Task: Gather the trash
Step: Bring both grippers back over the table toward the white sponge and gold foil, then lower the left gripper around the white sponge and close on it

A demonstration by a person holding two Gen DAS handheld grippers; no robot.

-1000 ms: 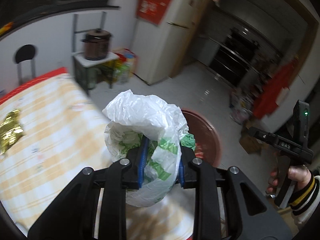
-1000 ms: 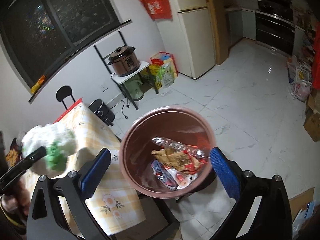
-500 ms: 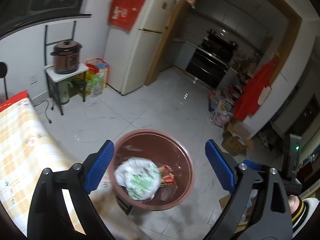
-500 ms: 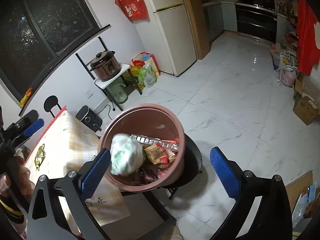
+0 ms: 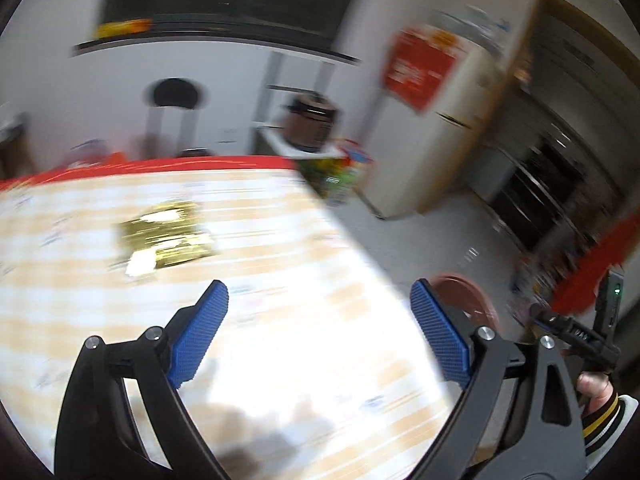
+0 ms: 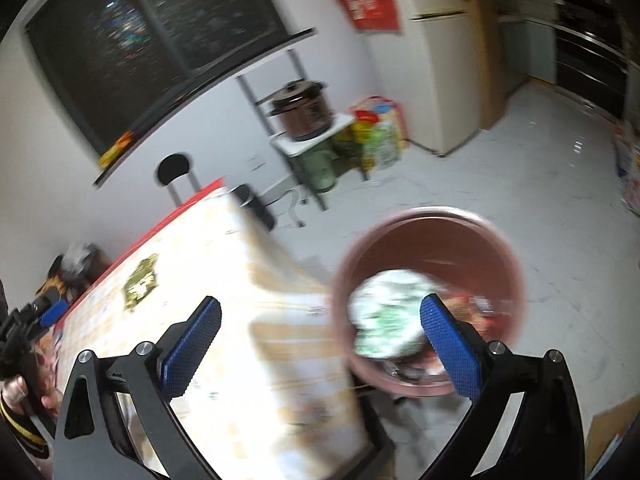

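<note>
- Count: we see two grippers, one gold wrapper, one brown bin and one white-and-green plastic bag inside that bin.
- We observe the left gripper released, its blue pads spread wide above the checked tablecloth with nothing between them.
- We observe the right gripper likewise spread wide and empty; one pad overlaps the bin rim in its view.
- The wrapper lies flat on the cloth, well ahead of the left gripper and apart from the red-trimmed far edge; bare cloth surrounds it on all sides.
- The bin stands on the pale floor just beside the table corner, mouth upward.
- Blur prevents us from fixing the wrapper's outline exactly; in the left view its long axis appears to run across the frame.
- The bag sits crumpled against the near wall of the bin, on other litter.
</note>
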